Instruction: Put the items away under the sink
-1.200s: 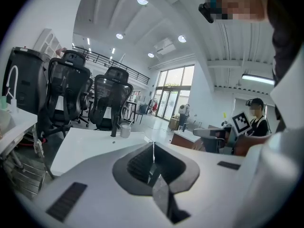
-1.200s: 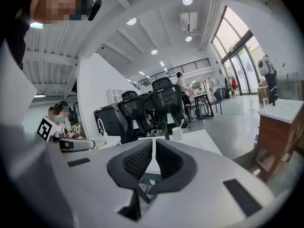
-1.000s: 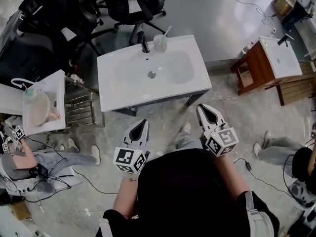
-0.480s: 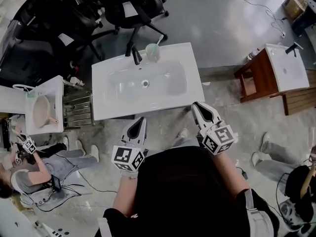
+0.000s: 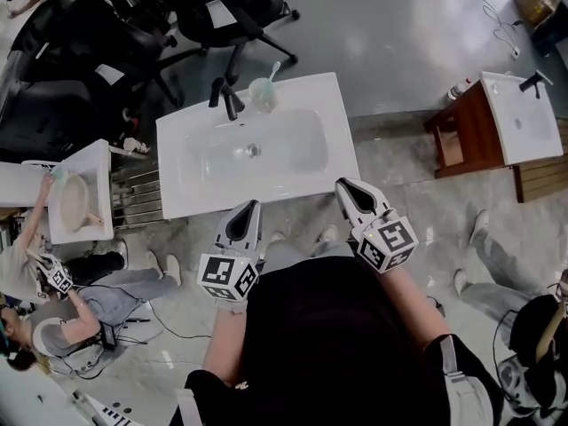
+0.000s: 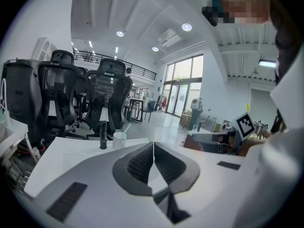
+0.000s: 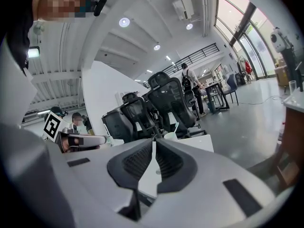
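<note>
A white sink stands just ahead of me, with a black faucet and a pale cup holding a toothbrush at its far rim. My left gripper hovers at the sink's near edge, jaws shut and empty. Shut and empty as well, my right gripper sits at the near right corner. In the left gripper view the closed gripper points over the sink top toward the faucet and cup. In the right gripper view the cup shows just past the shut gripper.
Black office chairs stand behind the sink. A smaller sink with a person beside it and a metal rack are at the left. A wooden stand with another basin is at the right. Cables lie on the floor.
Both grippers have moved forward toward the sink's near edge, still shut. The sink now sits closer and more to the left in the head view. The person at the left has shifted.
</note>
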